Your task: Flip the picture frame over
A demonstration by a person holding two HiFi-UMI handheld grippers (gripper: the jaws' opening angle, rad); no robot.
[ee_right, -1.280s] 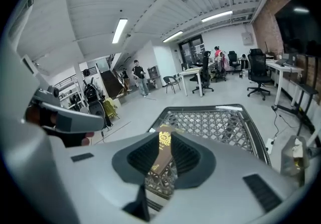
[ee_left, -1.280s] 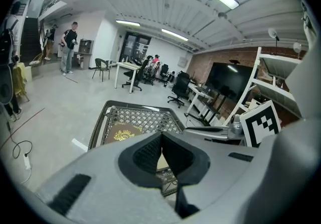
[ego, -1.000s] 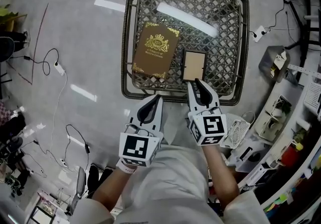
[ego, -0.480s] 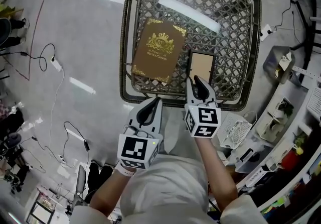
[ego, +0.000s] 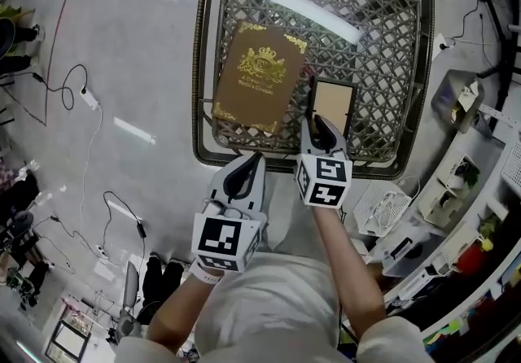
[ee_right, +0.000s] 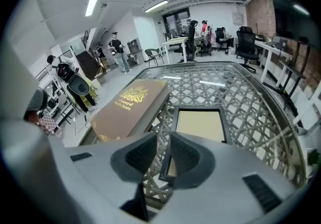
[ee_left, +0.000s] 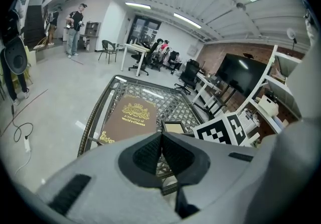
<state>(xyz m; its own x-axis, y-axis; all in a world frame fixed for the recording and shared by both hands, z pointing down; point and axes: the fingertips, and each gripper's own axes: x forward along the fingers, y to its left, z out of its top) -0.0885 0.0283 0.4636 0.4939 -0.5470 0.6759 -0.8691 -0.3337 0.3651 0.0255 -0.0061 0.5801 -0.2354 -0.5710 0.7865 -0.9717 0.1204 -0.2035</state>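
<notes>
A small black picture frame (ego: 332,102) with a tan panel lies flat on the lattice table (ego: 198,68), right of a brown book (ego: 259,76) with gold print. My right gripper (ego: 318,124) hangs over the frame's near left corner. In the right gripper view the frame (ee_right: 200,123) lies just beyond the right gripper (ee_right: 164,137), whose jaws have just been opening. The frame's left edge shows through the narrow gap below the tips, and the pads do not press on it. My left gripper (ego: 252,159) sits at the table's near rim, shut on nothing.
The book (ee_right: 131,102) fills the table's left half, close to the frame. Cables (ego: 89,101) trail over the floor at the left. A white wire basket (ego: 383,211) and cluttered shelves stand at the right. People and desks are far off in both gripper views.
My right gripper has come down and forward until its tips overlap the frame's near left corner, and its jaws have parted slightly. The left gripper has sunk a little toward the table's rim.
</notes>
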